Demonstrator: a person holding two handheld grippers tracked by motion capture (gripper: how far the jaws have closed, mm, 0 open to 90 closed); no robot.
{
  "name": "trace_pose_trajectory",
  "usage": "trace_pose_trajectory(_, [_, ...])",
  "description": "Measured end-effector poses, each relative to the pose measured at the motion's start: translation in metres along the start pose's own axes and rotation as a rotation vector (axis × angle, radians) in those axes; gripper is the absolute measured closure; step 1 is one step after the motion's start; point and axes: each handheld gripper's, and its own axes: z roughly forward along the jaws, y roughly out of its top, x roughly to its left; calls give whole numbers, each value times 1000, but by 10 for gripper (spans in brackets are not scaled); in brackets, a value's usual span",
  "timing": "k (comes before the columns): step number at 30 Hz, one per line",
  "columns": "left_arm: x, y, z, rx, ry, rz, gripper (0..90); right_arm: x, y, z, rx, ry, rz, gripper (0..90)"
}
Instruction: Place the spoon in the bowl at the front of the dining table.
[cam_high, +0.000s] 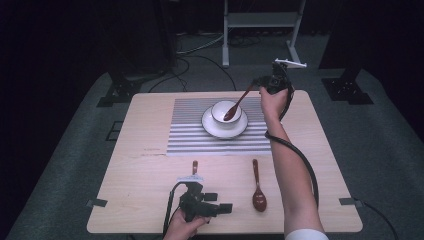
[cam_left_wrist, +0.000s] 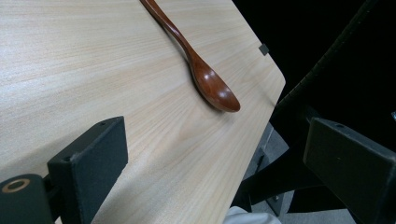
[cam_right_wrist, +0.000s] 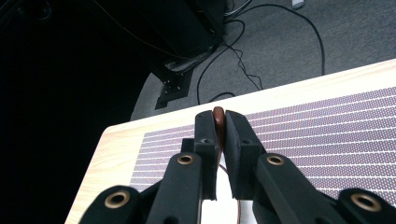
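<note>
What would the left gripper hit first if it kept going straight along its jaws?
Probably the wooden spoon lying on the table: it sits ahead of the open left gripper, slightly off-centre, so the gripper might just graze past.

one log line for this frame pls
right gripper: shut on spoon, tip in bowl | left gripper: open, idle | second spoon: on table

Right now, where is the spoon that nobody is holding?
In the high view the loose spoon lies flat on the bare table, near the front edge, below the striped mat and just right of the left tongs.
</note>
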Motion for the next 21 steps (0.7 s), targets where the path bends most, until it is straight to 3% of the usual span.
trace_pose_trajectory(21, [0,0,0,-4,-1,4,53,-20,-17,13,44,-8,8,829])
